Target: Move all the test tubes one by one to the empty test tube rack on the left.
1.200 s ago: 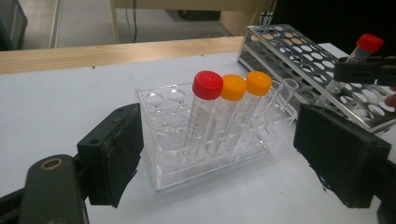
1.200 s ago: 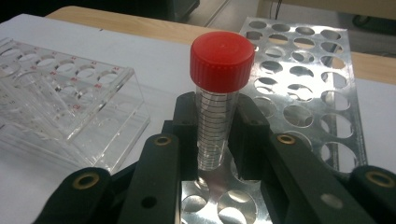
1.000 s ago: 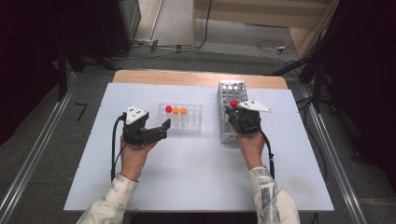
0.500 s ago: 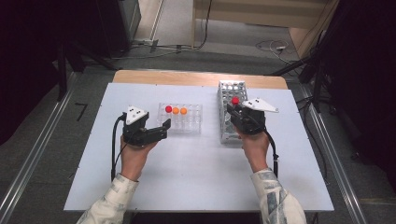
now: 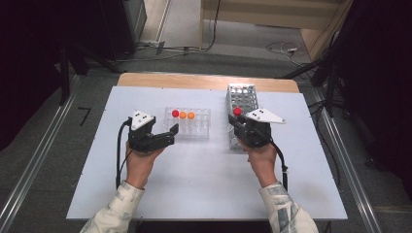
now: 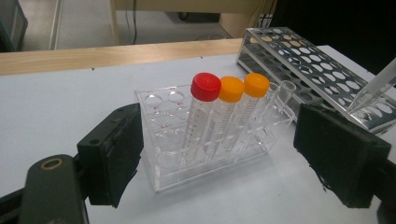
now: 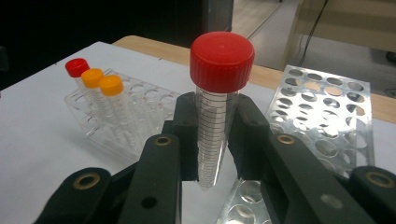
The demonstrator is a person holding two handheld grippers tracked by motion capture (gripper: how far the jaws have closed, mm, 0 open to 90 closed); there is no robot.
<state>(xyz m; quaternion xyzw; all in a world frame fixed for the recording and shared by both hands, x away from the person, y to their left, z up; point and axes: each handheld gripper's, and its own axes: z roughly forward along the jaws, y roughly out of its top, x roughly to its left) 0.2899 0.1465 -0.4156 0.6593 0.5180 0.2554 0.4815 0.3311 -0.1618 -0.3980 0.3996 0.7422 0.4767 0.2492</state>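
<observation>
A clear plastic rack (image 5: 192,127) (image 6: 205,154) (image 7: 112,126) at table centre holds a red-capped tube (image 5: 175,113) (image 6: 201,114) (image 7: 77,70) and two orange-capped tubes (image 5: 187,115) (image 6: 236,112) (image 7: 102,86). My left gripper (image 5: 170,135) (image 6: 219,158) stands open just left of this rack, nothing between its pads. My right gripper (image 5: 239,121) (image 7: 212,135) is shut on another red-capped tube (image 5: 237,111) (image 7: 217,112), held upright above the near end of the metal perforated rack (image 5: 241,99) (image 6: 317,51) (image 7: 327,107). The tube's tip hangs free of the holes.
The white table (image 5: 204,179) has a wooden strip (image 5: 204,81) along its far edge. Cables trail from both grippers toward the person's sleeves. Metal rails run on the floor at both sides, with dark stands beyond the table's right corner.
My right gripper has lifted the red-capped tube up out of the metal rack and drawn it slightly left. The left gripper has stayed still.
</observation>
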